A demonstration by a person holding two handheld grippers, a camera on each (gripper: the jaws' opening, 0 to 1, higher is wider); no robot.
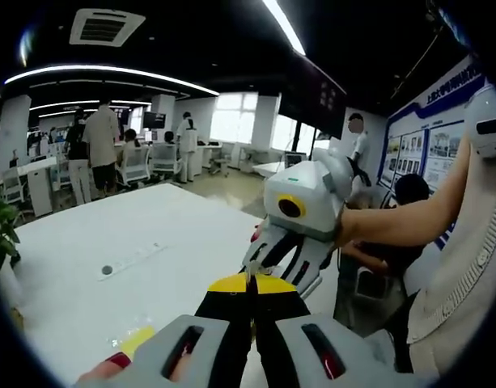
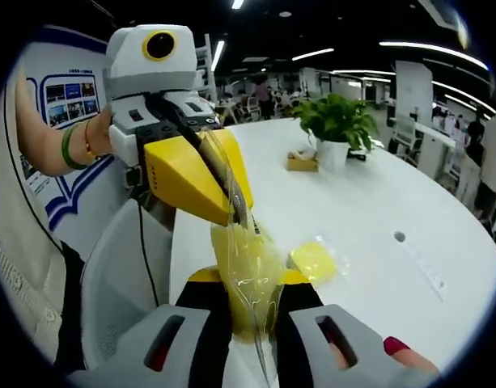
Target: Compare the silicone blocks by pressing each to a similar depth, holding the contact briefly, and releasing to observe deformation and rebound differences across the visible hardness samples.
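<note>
Still unwrapping, no pressing yet

Broadly, the white worktop carries a potted plant and one yellow block lying in clear wrap. Above its near edge, both tools pinch a clear bag holding something yellow: the right tool closed low, the left tool closed higher, probably to pull it open.

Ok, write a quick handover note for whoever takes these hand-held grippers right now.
Right hand-held gripper: shut on a clear plastic bag holding something yellow.
Left hand-held gripper: shut on the same bag from above.
A second yellow bagged piece lies on the white table.
Done: no pressing seen.
Left: get the blocks out, then press, hold and release each.
</note>
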